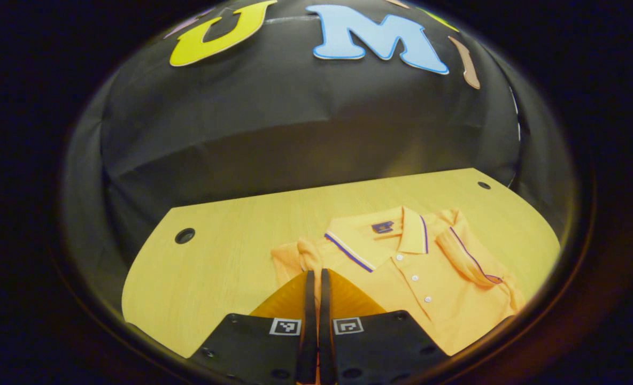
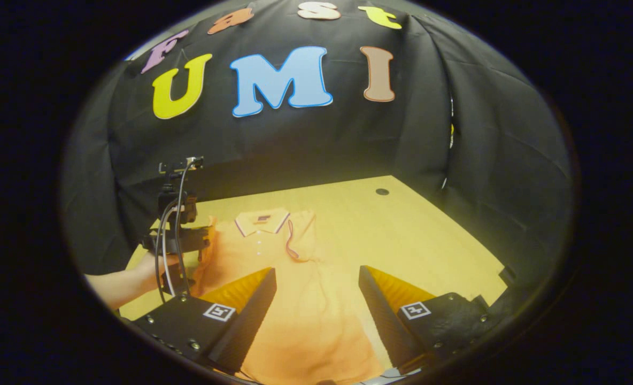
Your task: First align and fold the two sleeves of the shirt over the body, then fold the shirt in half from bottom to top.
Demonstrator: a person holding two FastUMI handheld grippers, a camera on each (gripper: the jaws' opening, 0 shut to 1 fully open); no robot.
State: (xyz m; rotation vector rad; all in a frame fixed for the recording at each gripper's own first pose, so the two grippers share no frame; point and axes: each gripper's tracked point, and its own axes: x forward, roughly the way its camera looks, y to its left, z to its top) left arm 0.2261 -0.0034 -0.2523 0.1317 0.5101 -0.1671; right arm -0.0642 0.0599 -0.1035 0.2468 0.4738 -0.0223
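An orange polo shirt (image 1: 429, 289) lies face up on the wooden table (image 1: 215, 267), collar toward the booth wall. One sleeve (image 1: 471, 256) with purple trim is folded over the chest. My left gripper (image 1: 316, 275) is shut, and the bunched other sleeve (image 1: 295, 254) is pinched at its fingertips. In the right gripper view the shirt (image 2: 295, 310) runs toward the camera, with the folded sleeve (image 2: 295, 238) on its body. My right gripper (image 2: 316, 270) stands open above the shirt's lower half, holding nothing. A hand (image 2: 134, 278) holds the left gripper (image 2: 201, 243) by the raised sleeve.
The table (image 2: 429, 240) has bare wood to the right of the shirt and a cable hole (image 2: 382, 191) near the back. Two more holes (image 1: 185, 235) (image 1: 484, 185) show in the left gripper view. Black cloth walls close the booth behind and beside.
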